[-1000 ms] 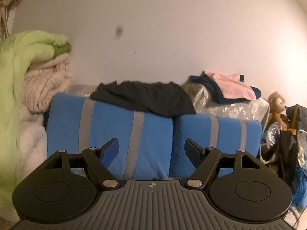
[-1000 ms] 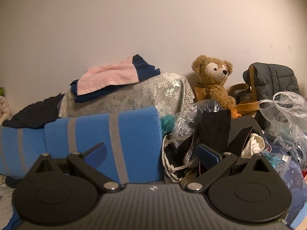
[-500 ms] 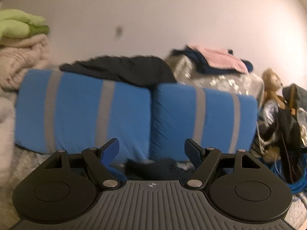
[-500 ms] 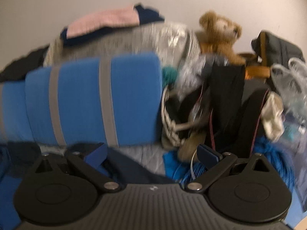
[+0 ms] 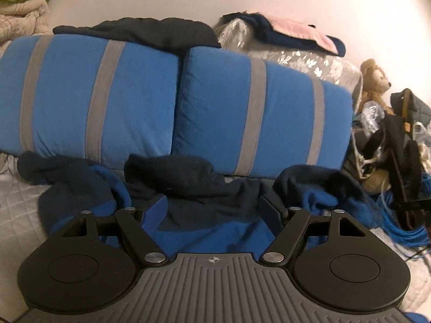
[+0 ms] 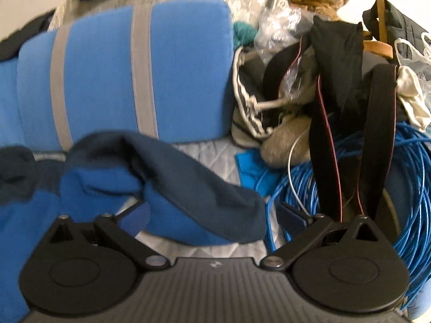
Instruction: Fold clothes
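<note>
The left gripper (image 5: 214,210) has its fingers (image 5: 155,210) spread wide with nothing pinched between them; they hang over the middle of a crumpled navy-and-blue fleece garment (image 5: 204,188), which fills the gap from about 9 to 3 o'clock; whether the tips touch the cloth cannot be told. The garment lies on a pale quilted bed surface (image 5: 16,215), bunched against the foot of two blue cushions with grey stripes (image 5: 258,113) at 12 o'clock; a dark garment (image 5: 150,31) is draped over the cushion tops, and a pink-and-navy folded piece (image 5: 293,31) sits on a silvery patterned bundle (image 5: 304,59) at 1 o'clock; a teddy bear (image 5: 374,80) stands at 2 o'clock.

The right gripper (image 6: 214,216) is likewise released, fingers (image 6: 136,219) apart and gripping nothing; one sleeve of the fleece (image 6: 188,196) runs across between them, its navy cuff end near the right fingertip; the rest of the garment spreads toward 9 o'clock. A coil of blue cable (image 6: 404,188) lies at 3 o'clock, dark straps (image 6: 323,148) standing over it, and a white plastic bag (image 6: 414,53) at 2 o'clock.
</note>
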### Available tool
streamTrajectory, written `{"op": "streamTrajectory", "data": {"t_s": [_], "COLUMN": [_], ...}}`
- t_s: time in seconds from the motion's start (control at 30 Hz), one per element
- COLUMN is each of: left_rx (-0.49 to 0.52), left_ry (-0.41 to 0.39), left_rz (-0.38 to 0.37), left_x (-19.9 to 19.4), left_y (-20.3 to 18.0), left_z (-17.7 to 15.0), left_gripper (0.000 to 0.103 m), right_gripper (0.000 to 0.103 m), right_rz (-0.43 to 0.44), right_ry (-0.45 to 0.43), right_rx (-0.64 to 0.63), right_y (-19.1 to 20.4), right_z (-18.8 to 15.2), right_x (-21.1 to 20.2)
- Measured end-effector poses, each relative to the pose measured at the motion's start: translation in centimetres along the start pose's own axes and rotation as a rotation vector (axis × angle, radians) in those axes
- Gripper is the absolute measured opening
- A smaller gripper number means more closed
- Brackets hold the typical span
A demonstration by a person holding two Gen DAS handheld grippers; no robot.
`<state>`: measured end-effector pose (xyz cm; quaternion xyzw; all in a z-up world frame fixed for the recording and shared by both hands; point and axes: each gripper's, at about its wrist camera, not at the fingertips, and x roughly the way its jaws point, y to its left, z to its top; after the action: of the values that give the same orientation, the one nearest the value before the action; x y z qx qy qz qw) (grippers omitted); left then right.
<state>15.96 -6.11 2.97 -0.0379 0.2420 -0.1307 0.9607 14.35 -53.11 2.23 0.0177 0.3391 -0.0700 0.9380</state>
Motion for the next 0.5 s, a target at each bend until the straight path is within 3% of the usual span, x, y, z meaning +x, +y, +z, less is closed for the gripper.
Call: {"op": "streamTrajectory", "data": {"t_s": [0.23, 0.33, 0.5], "left_rx": [0.046, 0.099, 0.110], "left_ry": [-0.059, -0.065, -0.059], "left_rz": [0.040, 0.088, 0.084], "left_x": [0.9, 1.0, 1.3], "left_y": [0.0, -0.5, -0.4], "left_z": [-2.8, -3.0, -3.3], "left_gripper": [0.075, 0.075, 0.075], "right_gripper": [0.103, 0.103, 0.102], "right_rz": [-0.033, -0.074, -0.155], "right_ry": [0.023, 0.018, -0.008], "right_rx": [-0.145, -0.259, -0.478], "right_y": [1.4, 2.6, 4.9], "right_z": [-3.0, -4.3, -6.0], "right_x": [2.4, 3.7, 5.7]}}
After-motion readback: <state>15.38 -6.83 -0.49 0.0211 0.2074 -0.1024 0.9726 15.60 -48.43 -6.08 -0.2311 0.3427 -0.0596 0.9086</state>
